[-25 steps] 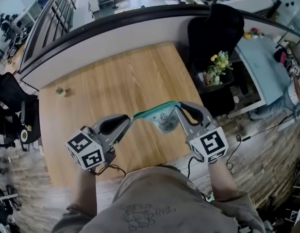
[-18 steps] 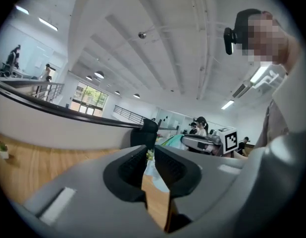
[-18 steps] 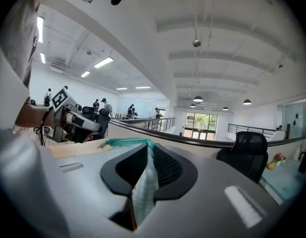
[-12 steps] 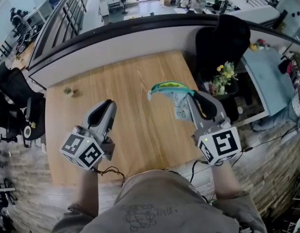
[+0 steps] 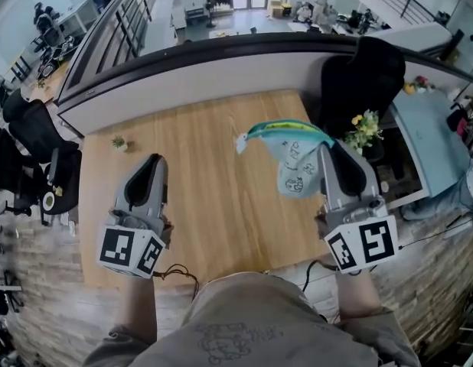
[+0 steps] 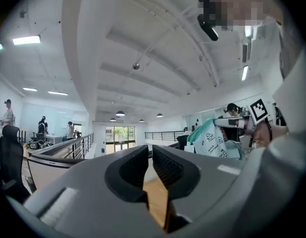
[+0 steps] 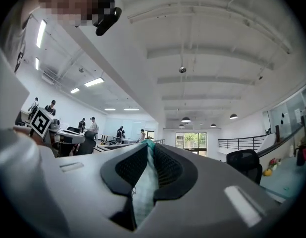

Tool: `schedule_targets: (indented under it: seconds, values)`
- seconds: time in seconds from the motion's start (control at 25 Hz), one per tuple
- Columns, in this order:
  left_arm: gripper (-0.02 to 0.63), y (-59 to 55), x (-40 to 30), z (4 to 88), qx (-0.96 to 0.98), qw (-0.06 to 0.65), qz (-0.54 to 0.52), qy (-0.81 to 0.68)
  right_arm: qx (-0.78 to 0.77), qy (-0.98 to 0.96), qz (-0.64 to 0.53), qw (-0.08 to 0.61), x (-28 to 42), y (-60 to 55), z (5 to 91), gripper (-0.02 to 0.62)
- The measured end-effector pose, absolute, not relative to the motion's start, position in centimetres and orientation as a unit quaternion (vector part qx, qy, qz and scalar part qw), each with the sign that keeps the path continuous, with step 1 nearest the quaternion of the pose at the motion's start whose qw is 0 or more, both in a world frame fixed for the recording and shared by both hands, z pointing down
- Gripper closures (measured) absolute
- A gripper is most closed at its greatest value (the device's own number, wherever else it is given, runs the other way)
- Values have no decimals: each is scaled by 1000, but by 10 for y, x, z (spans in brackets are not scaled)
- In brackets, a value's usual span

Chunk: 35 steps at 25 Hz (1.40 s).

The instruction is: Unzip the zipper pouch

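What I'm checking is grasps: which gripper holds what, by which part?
The right gripper pinches the zipper pouch by one end of its green top edge. The left gripper holds nothing; its fingers have just been closing.

1. This is an open-plan office on a raised level. A curved parapet (image 5: 221,56) with a dark cap crosses the upper part of the head view, and beyond it, at the top edge, lies a lower floor (image 5: 244,6) with people and furniture.
2. Black office chairs stand at the left edge (image 5: 26,147) and the upper right (image 5: 359,71).
3. A wooden table (image 5: 206,189) carries a small potted plant (image 5: 118,141).
4. The right gripper view shows a high white ceiling with strip lights (image 7: 93,82), a railing (image 7: 237,143) at the right, and people at desks (image 7: 88,125) at the middle left.
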State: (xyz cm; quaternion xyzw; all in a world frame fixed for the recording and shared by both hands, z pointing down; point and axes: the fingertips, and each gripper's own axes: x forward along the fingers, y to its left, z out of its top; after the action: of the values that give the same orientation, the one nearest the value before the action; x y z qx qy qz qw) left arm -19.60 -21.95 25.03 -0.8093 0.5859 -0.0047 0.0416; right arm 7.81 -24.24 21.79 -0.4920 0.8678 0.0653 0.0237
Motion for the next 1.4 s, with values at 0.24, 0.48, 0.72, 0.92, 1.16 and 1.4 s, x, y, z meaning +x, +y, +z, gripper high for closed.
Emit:
schedule_targets:
  seconds: [0.24,0.48,0.72,0.92,1.16,1.4]
  values:
    - [583,-215,-196,260,-798,61,-46,597,-488,872,40,27,79,-240,226,543]
    - [584,-202,-200,286,-798,41,-66,597,-475,880,21,0,72,-228,257,543]
    - [584,-193,-198,315,-801,16,-82,592,-461,887,4,-35,65,-218,291,545]
    - [586,-192,-198,327,-798,-1,-88,596,-457,889,-17,-42,65,-218,304,545]
    - [588,-187,-198,330,-795,-4,-96,599,-447,894,-13,-31,63,-213,298,545]
    - [589,-185,-201,326,-794,-4,-92,602,-439,898,-13,-29,56,-210,295,545]
